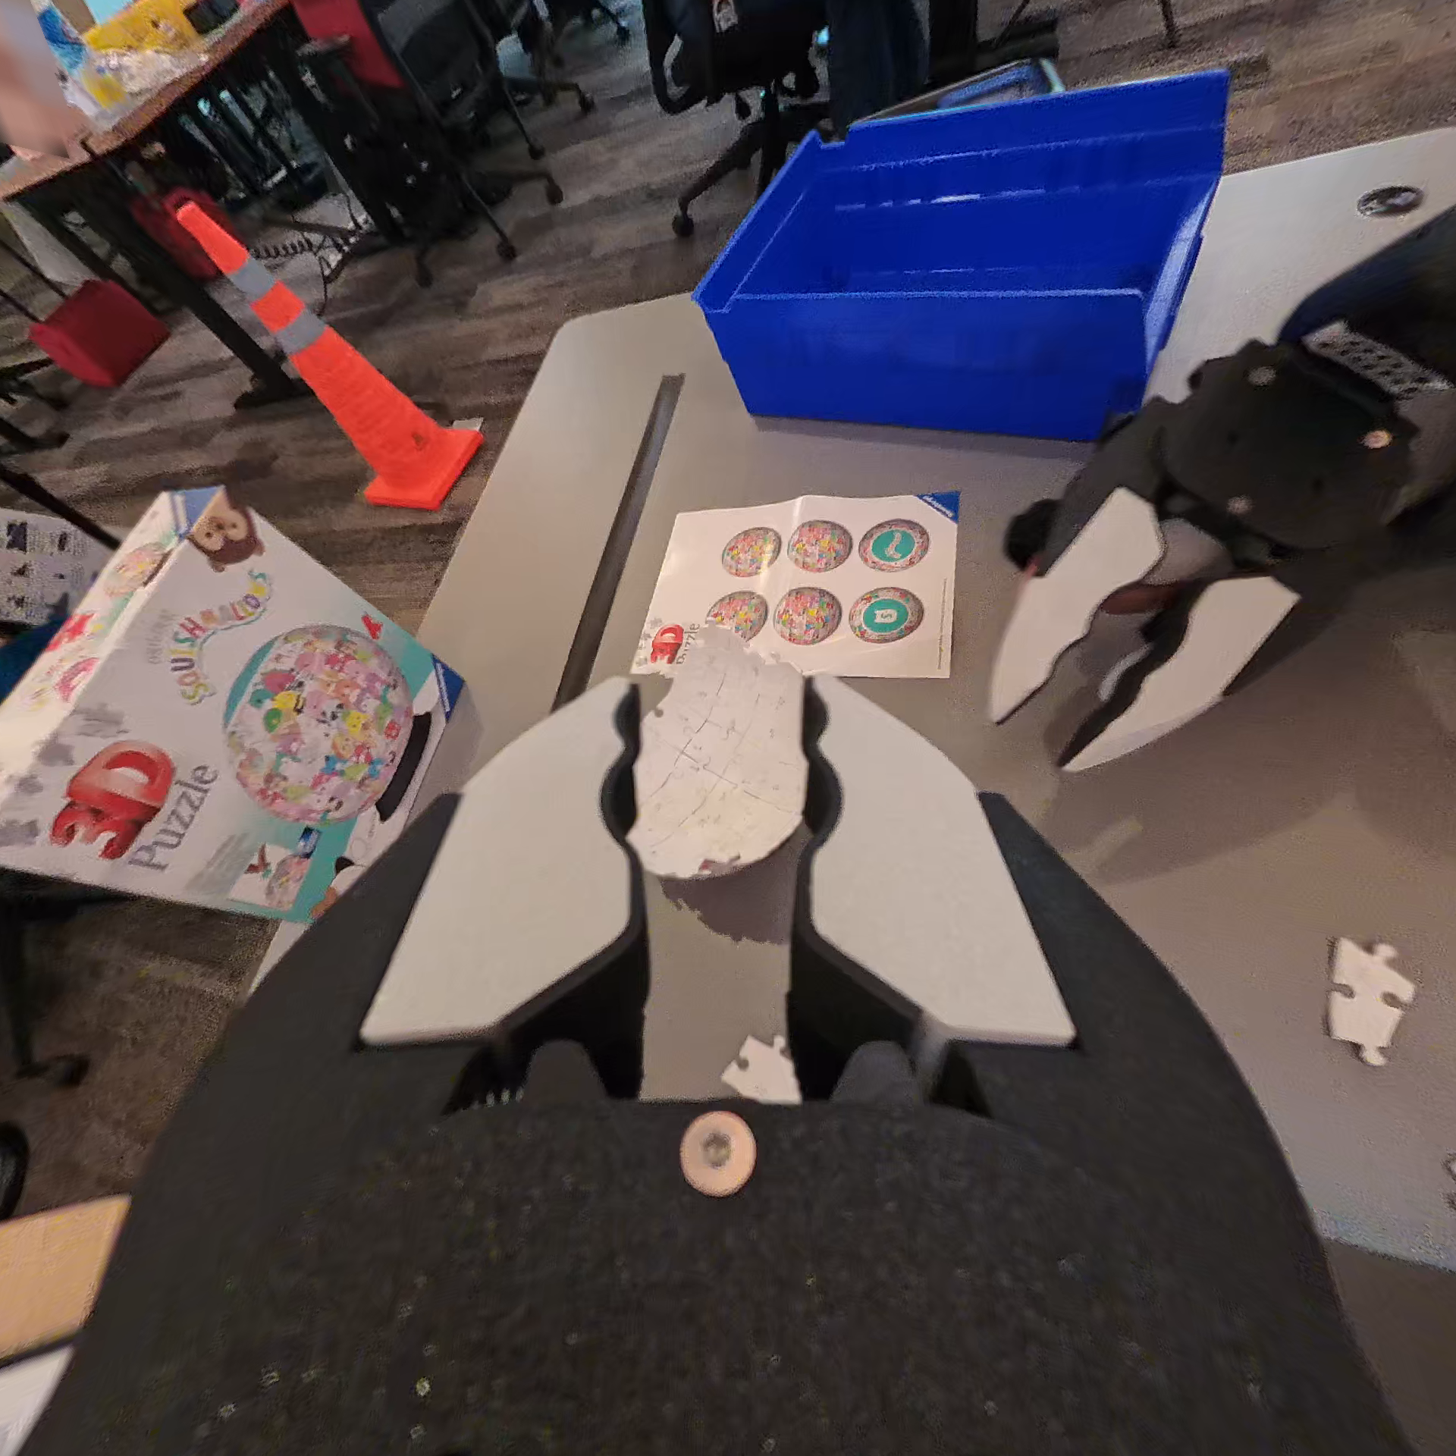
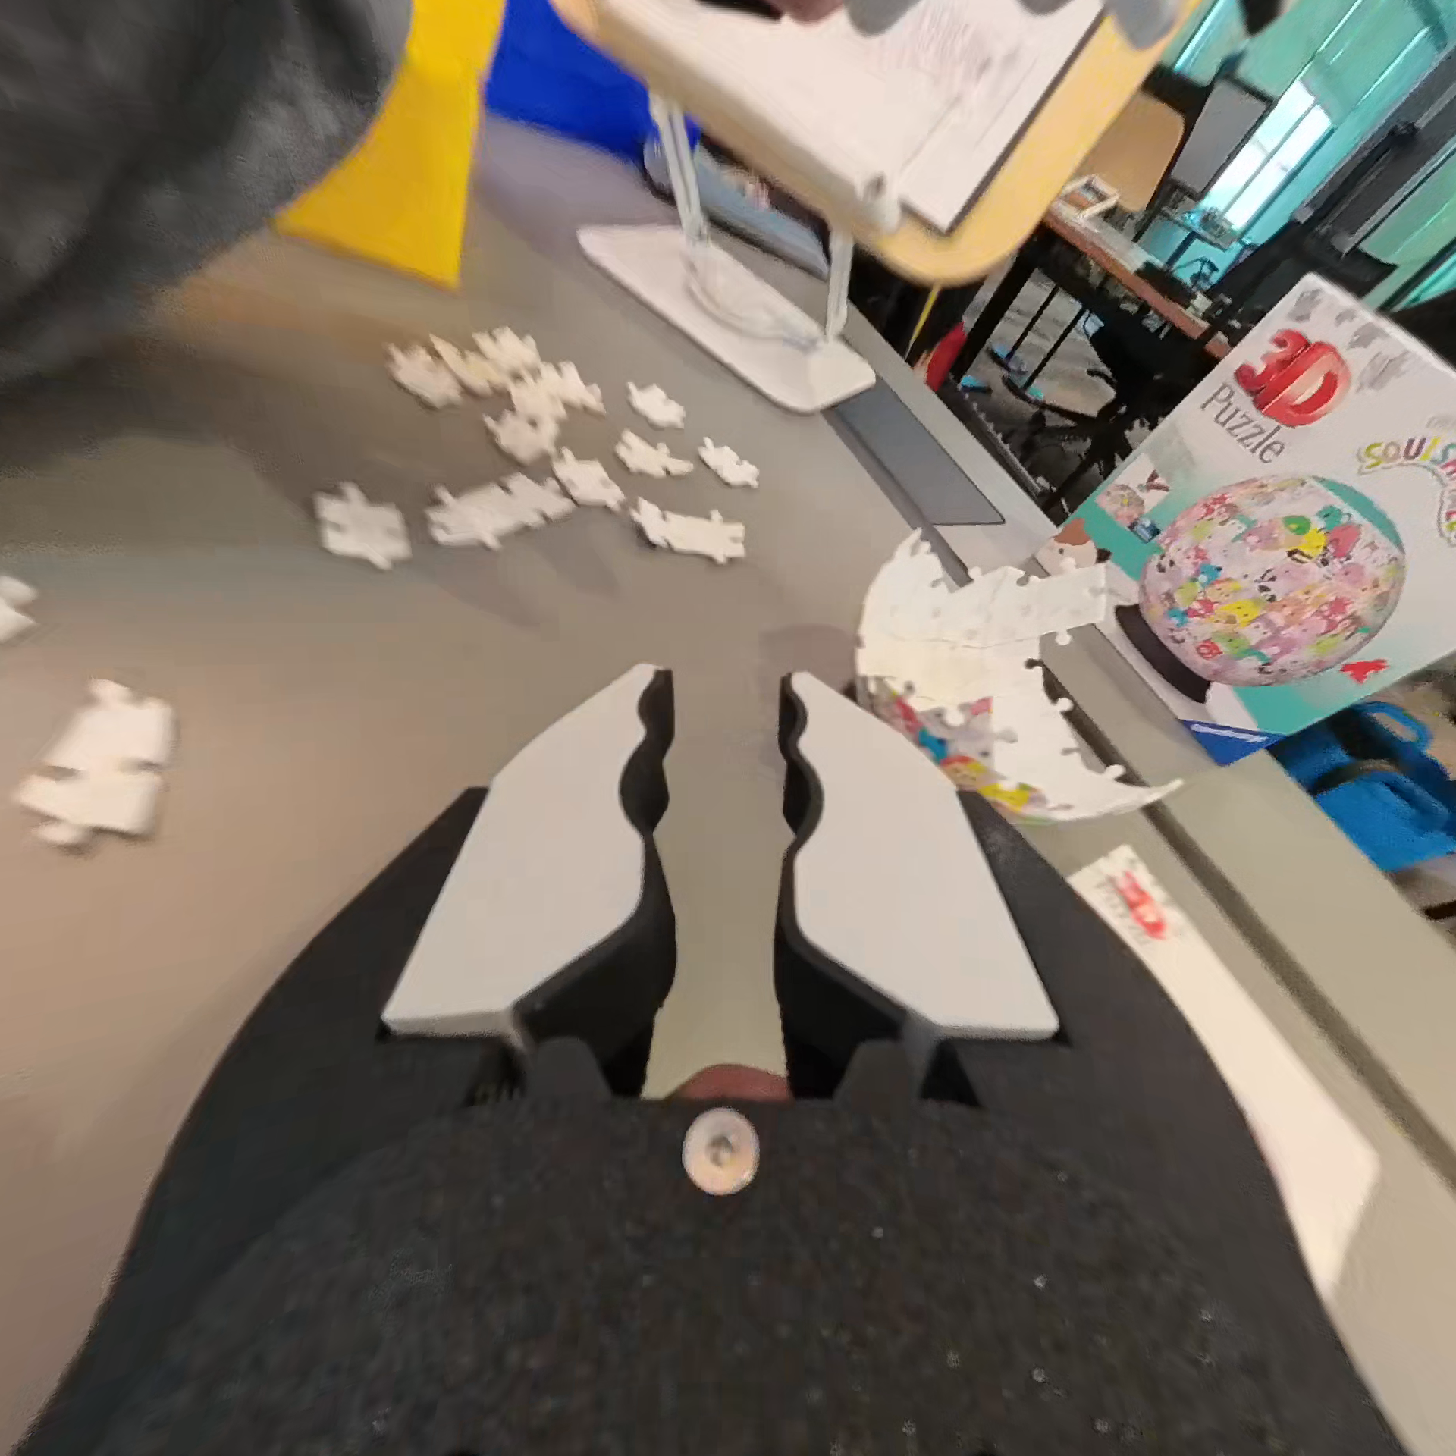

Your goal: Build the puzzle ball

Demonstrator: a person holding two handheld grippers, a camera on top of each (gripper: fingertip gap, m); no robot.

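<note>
The lower edge of the partial puzzle ball shell point(image 1: 721, 780) is hidden behind the left gripper point(image 1: 721, 693) fingers, so the contact point cannot be confirmed. One loose puzzle piece point(image 1: 760, 1067) below the shell is partly covered by the gripper body. The puzzle box point(image 1: 213, 709) left of the shell is cut off by the picture edge. In the right wrist view, motion blur smears the scattered loose pieces point(image 2: 551, 441); their count and tab shapes cannot be determined. A grey sleeve point(image 2: 157, 150) above them is blurred and cropped.
</note>
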